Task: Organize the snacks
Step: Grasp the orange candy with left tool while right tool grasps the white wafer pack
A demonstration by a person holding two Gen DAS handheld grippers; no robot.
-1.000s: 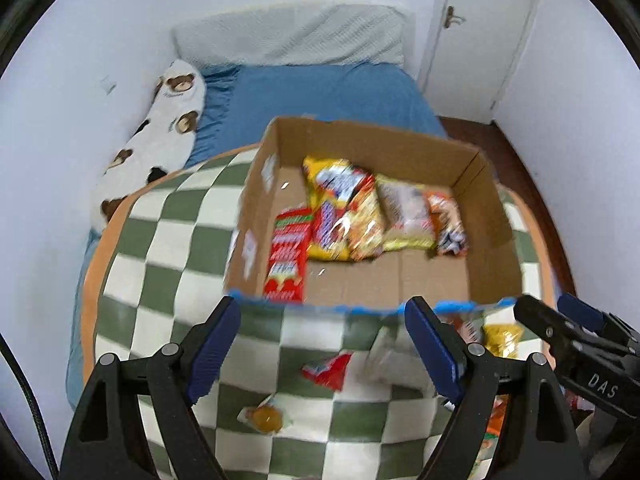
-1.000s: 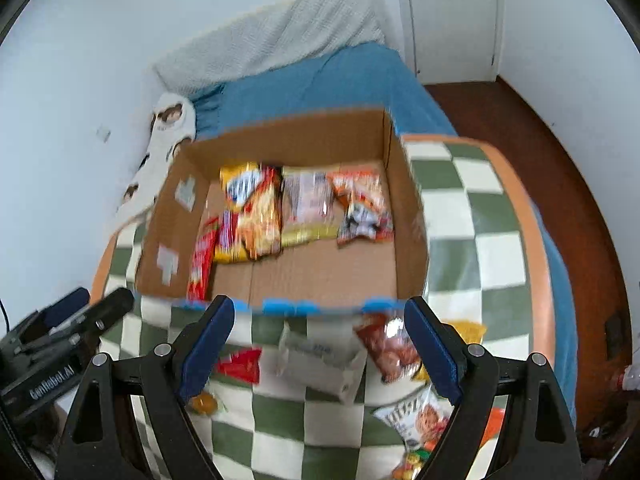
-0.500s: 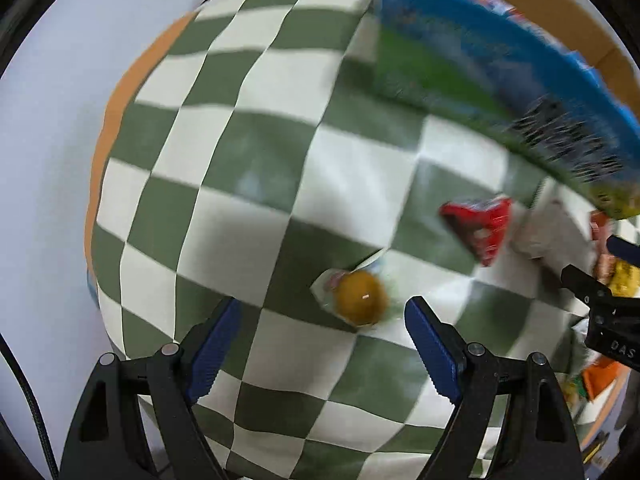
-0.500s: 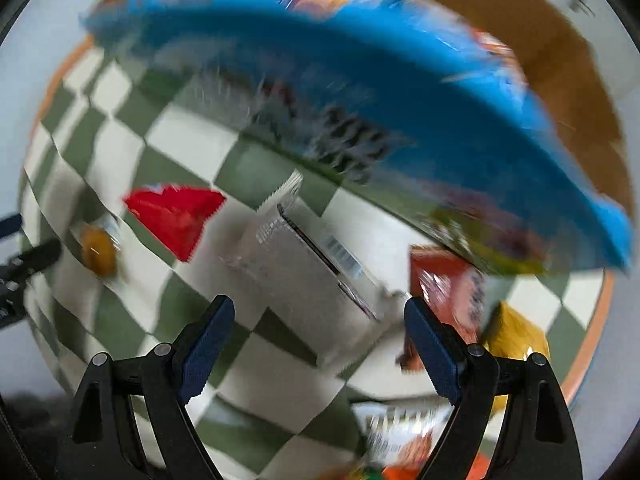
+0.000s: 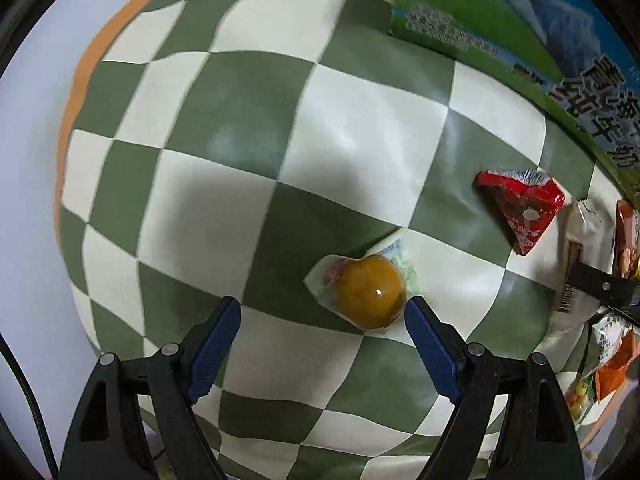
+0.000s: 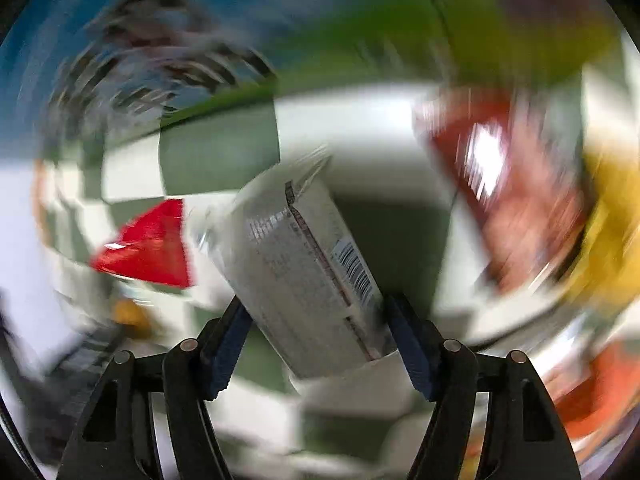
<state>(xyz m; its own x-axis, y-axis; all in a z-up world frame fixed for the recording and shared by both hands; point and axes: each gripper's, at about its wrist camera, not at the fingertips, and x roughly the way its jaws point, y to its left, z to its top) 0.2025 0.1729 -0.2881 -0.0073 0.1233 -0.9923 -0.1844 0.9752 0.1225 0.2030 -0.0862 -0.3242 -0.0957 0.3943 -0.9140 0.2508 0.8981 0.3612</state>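
Note:
In the left wrist view my left gripper (image 5: 322,305) points straight down at the green-and-white checked cloth (image 5: 224,128), jaws wide open. A round orange snack in a clear wrapper (image 5: 368,294) lies between them, close to the right pad. The right wrist view is motion-blurred. There my right gripper (image 6: 317,307) straddles a white packet with a barcode (image 6: 304,256) and its jaws are closing. The pads stand at the packet's edges; I cannot tell whether they press. A red triangular packet (image 5: 524,210) (image 6: 148,248) lies between the two snacks.
The box's printed blue-and-green side (image 5: 520,44) rises at the upper right. A brown-red packet (image 6: 512,184), a yellow packet (image 6: 612,236) and an orange packet (image 6: 596,392) crowd the right. The cloth's orange border (image 5: 78,92) marks the left table edge.
Both grippers have dropped from above the box down to the cloth. The left now frames the orange snack. The right jaws have narrowed around the white packet.

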